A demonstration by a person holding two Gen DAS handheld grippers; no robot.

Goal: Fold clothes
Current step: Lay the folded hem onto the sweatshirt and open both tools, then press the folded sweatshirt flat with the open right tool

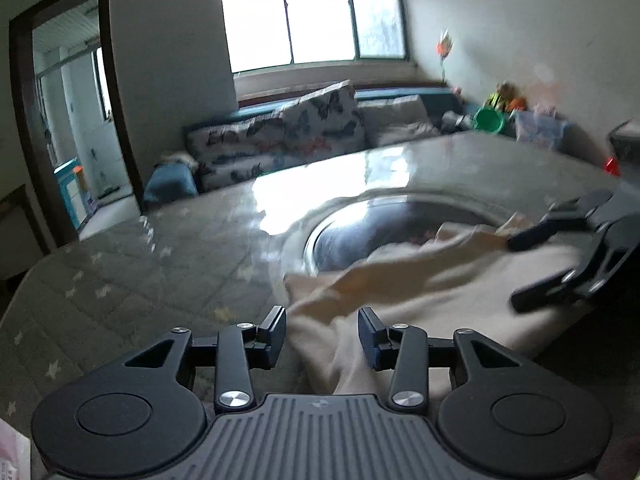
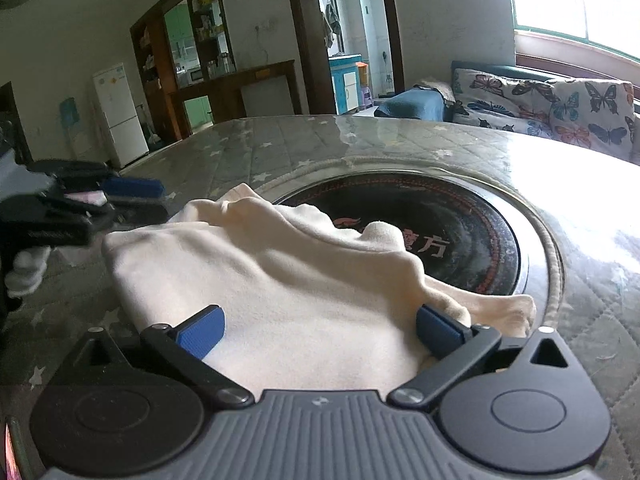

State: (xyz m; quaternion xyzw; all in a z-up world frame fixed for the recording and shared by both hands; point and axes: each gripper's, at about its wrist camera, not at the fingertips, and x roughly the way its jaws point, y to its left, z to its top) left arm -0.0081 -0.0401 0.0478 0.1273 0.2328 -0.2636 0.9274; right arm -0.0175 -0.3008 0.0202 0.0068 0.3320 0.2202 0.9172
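Note:
A cream garment (image 2: pixel 280 280) lies crumpled on the quilted, star-patterned table (image 2: pixel 248 148), with its far edge draped over a round black hob (image 2: pixel 472 232) set in the tabletop. My right gripper (image 2: pixel 320 332) stands wide open over the cloth's near part, which lies under and between its blue pads (image 2: pixel 202 334) without being pinched. In the left wrist view the garment (image 1: pixel 420 292) spreads to the right, and my left gripper (image 1: pixel 322 336) is open at its left corner, with cloth in the gap but no pad pressing on it. The right gripper (image 1: pixel 518 272) shows at that view's right edge.
A sofa with butterfly cushions (image 2: pixel 560 112) runs behind the table under the window (image 1: pixel 312 16). A doorway (image 1: pixel 68 120) opens at the left, and a white fridge (image 2: pixel 120 116) and a dark cabinet (image 2: pixel 192 52) stand across the room. Toys and a green bucket (image 1: pixel 488 120) sit in the far corner.

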